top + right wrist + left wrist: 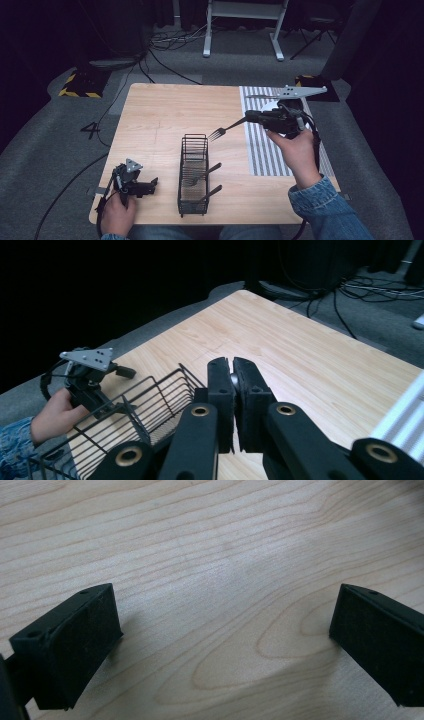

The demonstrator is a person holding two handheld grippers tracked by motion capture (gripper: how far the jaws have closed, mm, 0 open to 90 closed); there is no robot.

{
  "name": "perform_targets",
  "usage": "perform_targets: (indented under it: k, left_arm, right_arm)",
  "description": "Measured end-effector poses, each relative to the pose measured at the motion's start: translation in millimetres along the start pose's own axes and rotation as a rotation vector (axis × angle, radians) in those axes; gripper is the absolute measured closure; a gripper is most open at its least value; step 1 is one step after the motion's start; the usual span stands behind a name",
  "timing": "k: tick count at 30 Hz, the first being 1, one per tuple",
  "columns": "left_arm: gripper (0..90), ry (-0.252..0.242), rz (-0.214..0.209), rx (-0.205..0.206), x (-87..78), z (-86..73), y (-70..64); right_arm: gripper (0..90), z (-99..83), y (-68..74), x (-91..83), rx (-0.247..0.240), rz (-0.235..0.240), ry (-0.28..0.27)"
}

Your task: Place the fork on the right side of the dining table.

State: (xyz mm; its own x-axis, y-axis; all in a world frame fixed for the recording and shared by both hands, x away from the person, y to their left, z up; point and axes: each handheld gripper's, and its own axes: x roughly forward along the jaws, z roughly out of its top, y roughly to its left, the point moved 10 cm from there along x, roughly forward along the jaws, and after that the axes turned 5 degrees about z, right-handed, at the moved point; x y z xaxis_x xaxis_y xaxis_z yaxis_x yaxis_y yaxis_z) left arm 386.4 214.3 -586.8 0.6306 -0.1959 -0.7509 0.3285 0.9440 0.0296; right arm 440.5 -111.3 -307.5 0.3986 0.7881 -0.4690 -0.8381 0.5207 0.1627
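Here the wooden table carries a black wire basket near its front edge, and every place below is told from that basket. A striped mat lies on the table off its right side. The right gripper, raised beyond the basket's far right corner, is clamped on a fork whose tines hang above the basket's far end. The left gripper rests on the table left of the basket's near end, jaws wide apart. Two forks already lie in the basket.
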Motion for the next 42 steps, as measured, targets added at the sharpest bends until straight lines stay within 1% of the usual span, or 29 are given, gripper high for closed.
perform_targets:
  k: [4, 5, 12, 15, 21, 30, 37, 42]
  left_arm:
    - [0.1, 0.000, 0.000, 0.000, 0.0, 0.0, 0.0]
    - [0.1, 0.000, 0.000, 0.000, 0.0, 0.0, 0.0]
    - [0.1, 0.000, 0.000, 0.000, 0.0, 0.0, 0.0]
    - [0.1, 0.000, 0.000, 0.000, 0.0, 0.0, 0.0]
    - [0.1, 0.000, 0.000, 0.000, 0.0, 0.0, 0.0]
    - [0.1, 0.000, 0.000, 0.000, 0.0, 0.0, 0.0]
    - [0.1, 0.000, 0.000, 0.000, 0.0, 0.0, 0.0]
    - [0.1, 0.000, 0.000, 0.000, 0.0, 0.0, 0.0]
  right_arm:
    - [86.8, -1.9, -10.3, -13.2, 0.012, -0.028, -0.012]
    - [86.9, -3.6, -15.3, -18.4, 0.020, -0.041, -0.016]
    - [86.8, -12.8, -37.2, -37.9, 0.054, -0.096, -0.023]
    - [86.8, -18.4, -48.8, -46.0, 0.074, -0.123, -0.020]
    - [86.8, -31.3, -72.6, -60.1, 0.127, -0.171, -0.021]
    - [86.8, -49.0, -106.3, -72.8, 0.191, -0.242, -0.020]
    - [86.8, -68.2, -129.8, -77.7, 0.240, -0.293, -0.001]
    - [86.8, -82.4, -143.9, -78.5, 0.262, -0.327, 0.020]
